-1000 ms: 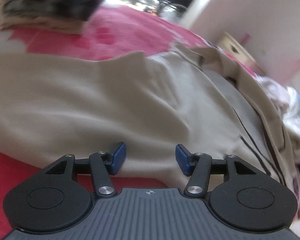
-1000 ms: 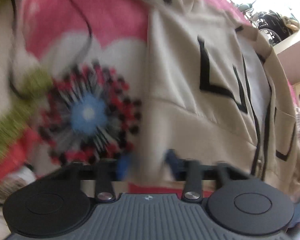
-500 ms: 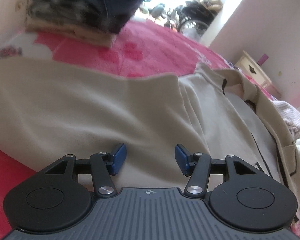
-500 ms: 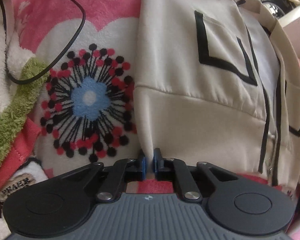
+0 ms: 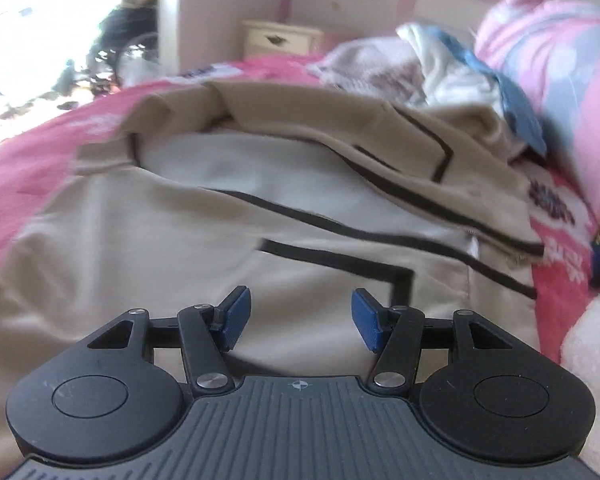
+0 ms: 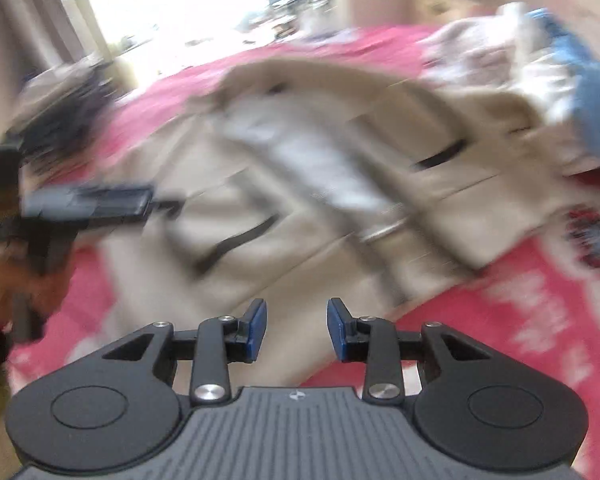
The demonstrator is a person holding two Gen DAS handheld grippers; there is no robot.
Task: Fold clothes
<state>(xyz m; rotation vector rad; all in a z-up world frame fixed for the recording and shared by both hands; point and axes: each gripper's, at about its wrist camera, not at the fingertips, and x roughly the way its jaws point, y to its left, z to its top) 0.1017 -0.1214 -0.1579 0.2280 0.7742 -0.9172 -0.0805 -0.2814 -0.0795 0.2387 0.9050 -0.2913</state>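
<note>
A beige zip hoodie [image 5: 148, 240] with black trim lines lies spread on the pink bed cover, its front open and the pale lining showing. My left gripper [image 5: 298, 318] hovers open over its near hem, blue pads apart with nothing between them. In the blurred right wrist view the same hoodie [image 6: 308, 184] stretches across the bed, and my right gripper [image 6: 296, 330] is open just above its near edge, holding nothing. The left gripper [image 6: 92, 204], held by a hand, shows at the left of that view, over the hoodie's side.
A heap of loose clothes [image 5: 428, 68] and a pink pillow [image 5: 560, 80] lie at the far right of the bed. A cream nightstand [image 5: 280, 36] stands against the back wall. The pink bed cover [image 6: 500, 320] lies bare to the right of the hoodie.
The right gripper, shut on the hoodie's hem half a second ago, has opened and let go. Both grippers have swung round to face the hoodie's length; the right view is motion-blurred.
</note>
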